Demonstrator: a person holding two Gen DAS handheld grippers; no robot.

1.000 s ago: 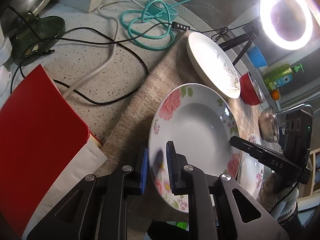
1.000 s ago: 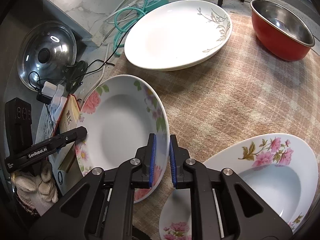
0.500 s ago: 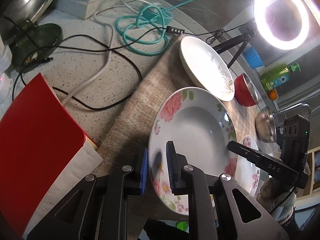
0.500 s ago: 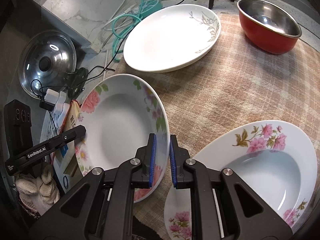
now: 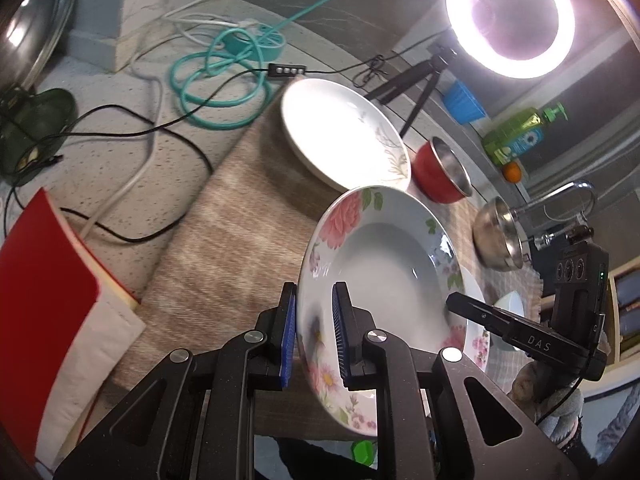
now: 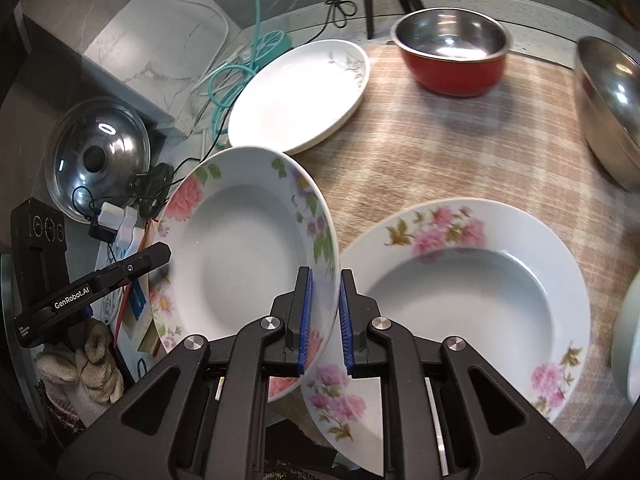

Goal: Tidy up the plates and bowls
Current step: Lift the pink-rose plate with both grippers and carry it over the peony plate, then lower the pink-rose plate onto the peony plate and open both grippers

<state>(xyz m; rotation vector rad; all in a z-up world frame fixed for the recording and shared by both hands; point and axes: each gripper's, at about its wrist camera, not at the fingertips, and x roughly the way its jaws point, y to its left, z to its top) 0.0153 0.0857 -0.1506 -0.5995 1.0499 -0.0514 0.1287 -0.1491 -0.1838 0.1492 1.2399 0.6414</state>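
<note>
A deep floral plate [image 5: 384, 280] [image 6: 240, 256] is held off the checked cloth by both grippers. My left gripper [image 5: 314, 322] is shut on its near-left rim, and my right gripper [image 6: 324, 308] is shut on its right rim. The right gripper [image 5: 520, 336] also shows across the plate in the left wrist view, and the left gripper [image 6: 92, 292] in the right wrist view. A second pink-flowered deep plate [image 6: 472, 304] lies on the cloth to the right, partly under the lifted one. A large white plate [image 6: 298, 96] [image 5: 344, 136] lies farther back.
A red bowl with a steel inside [image 6: 454, 54] and a steel bowl [image 6: 612, 108] stand at the back right of the cloth [image 6: 440, 152]. Cables [image 5: 216, 84], a glass pot lid [image 6: 96, 156] and a red book [image 5: 36, 280] lie left. A lit ring light [image 5: 508, 16] stands behind.
The floral plate has come up off the cloth and shifted right, its right edge now overlapping the pink-flowered plate. Both grippers rose with it and stayed shut.
</note>
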